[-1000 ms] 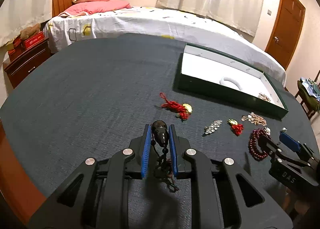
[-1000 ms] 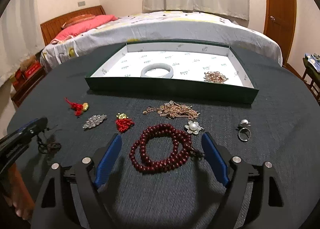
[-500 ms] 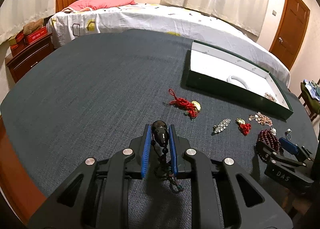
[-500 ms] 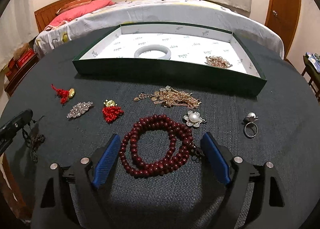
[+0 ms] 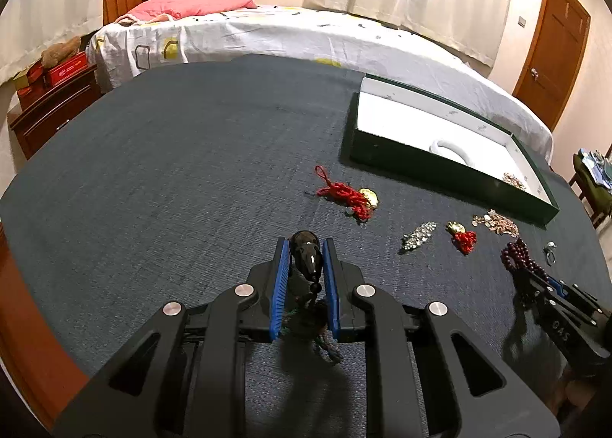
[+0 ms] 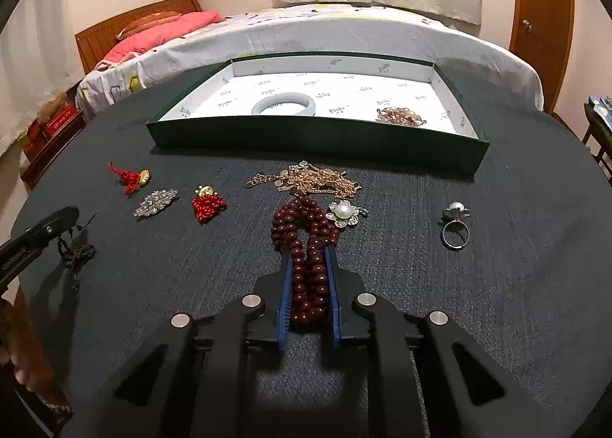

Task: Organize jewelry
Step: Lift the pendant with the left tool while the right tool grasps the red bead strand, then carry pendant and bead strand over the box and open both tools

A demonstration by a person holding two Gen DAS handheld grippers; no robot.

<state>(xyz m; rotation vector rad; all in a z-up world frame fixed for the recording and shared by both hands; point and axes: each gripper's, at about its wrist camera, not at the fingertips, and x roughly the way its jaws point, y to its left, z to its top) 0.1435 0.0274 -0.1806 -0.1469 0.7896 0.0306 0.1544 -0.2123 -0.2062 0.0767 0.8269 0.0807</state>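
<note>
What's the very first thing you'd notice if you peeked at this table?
Probably the dark red bead necklace, bunched up and squeezed between the blue pads of the right gripper at the near middle of the table. Next, the left gripper pinches a shiny black pendant with cords dangling below. Behind them sits a green tray with a white bangle and gold chain inside.

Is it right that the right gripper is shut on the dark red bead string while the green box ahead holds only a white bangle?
Not quite. The right gripper is shut on the dark red bead string, but the right wrist view shows the green box holding the white bangle and a gold chain piece.
</note>
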